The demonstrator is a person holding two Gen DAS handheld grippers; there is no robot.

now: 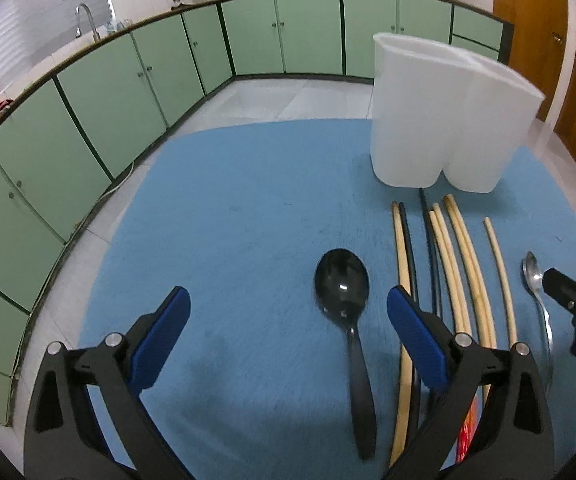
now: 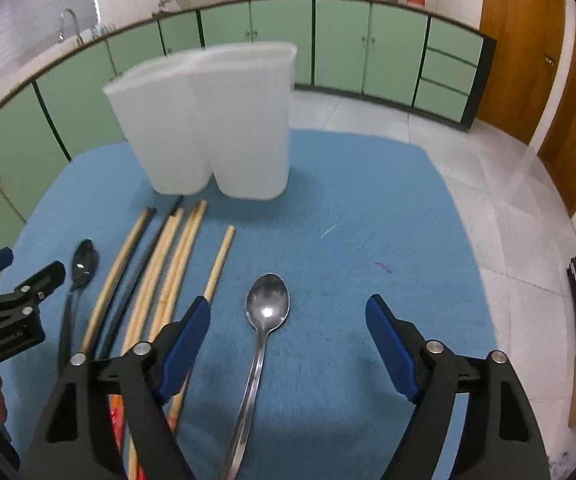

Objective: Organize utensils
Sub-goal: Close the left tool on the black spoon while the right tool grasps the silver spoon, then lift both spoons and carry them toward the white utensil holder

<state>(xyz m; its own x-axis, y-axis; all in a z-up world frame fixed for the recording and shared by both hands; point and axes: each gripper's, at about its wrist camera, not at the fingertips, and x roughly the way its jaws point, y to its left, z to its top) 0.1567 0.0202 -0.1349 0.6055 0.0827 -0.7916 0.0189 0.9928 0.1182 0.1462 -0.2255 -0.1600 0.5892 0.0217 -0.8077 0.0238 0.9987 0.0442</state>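
A black spoon [image 1: 343, 292] lies on the blue mat [image 1: 248, 208], bowl away from me. My left gripper [image 1: 288, 304] hangs open above it, the spoon's neck between the blue fingertips but untouched. A metal spoon [image 2: 266, 312] lies under my right gripper [image 2: 288, 316], which is open and straddles it without contact. Several wooden and black chopsticks [image 1: 447, 264] [image 2: 168, 268] lie side by side between the two spoons. A white two-compartment holder [image 1: 443, 120] [image 2: 212, 120] stands upright at the mat's far edge. Each gripper shows at the edge of the other's view: the right gripper [image 1: 575, 288] and the left gripper [image 2: 20, 280].
Green cabinets [image 1: 128, 80] curve around the back with a sink tap [image 1: 84, 20] on the counter. A wooden door [image 2: 567, 80] stands at the right. White tiled floor [image 2: 487, 184] surrounds the mat's table. A red-orange packet [image 2: 118, 420] lies under the chopsticks' near ends.
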